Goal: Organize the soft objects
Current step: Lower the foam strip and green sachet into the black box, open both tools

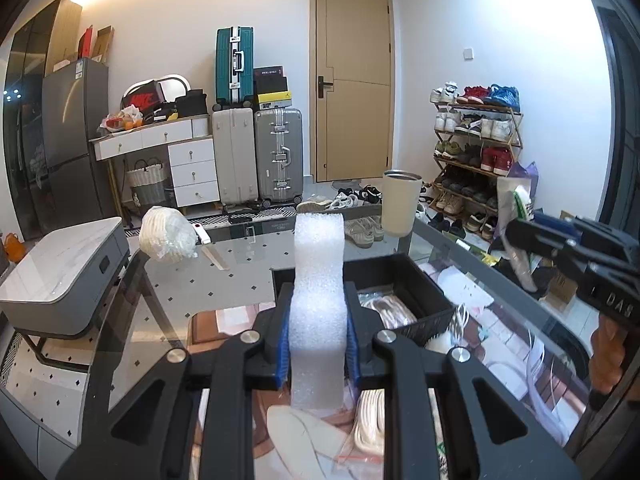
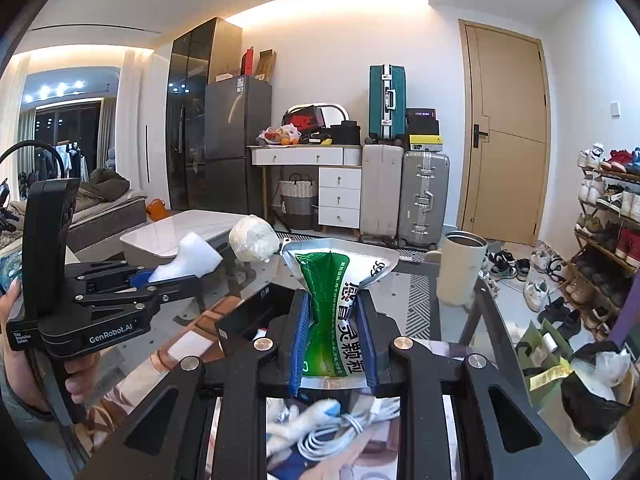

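Note:
My left gripper (image 1: 318, 336) is shut on a white foam strip (image 1: 319, 280) that stands upright between its blue pads, above the glass table (image 1: 224, 280). Just beyond it sits a black basket (image 1: 412, 280) with pale cords inside. My right gripper (image 2: 335, 340) is shut on a green and silver sachet (image 2: 336, 276), squeezed at its middle. In the right wrist view the left gripper (image 2: 176, 280) shows at the left with the foam strip (image 2: 192, 260) in it; in the left wrist view the right gripper (image 1: 532, 236) enters from the right.
A white bagged bundle (image 1: 168, 236) lies far left on the table and a cream tumbler (image 1: 400, 204) stands at its far edge. White cables (image 2: 340, 428) and packets lie under the glass. A grey side table (image 1: 60, 272) is left; suitcases, a door and a shoe rack (image 1: 476, 152) are behind.

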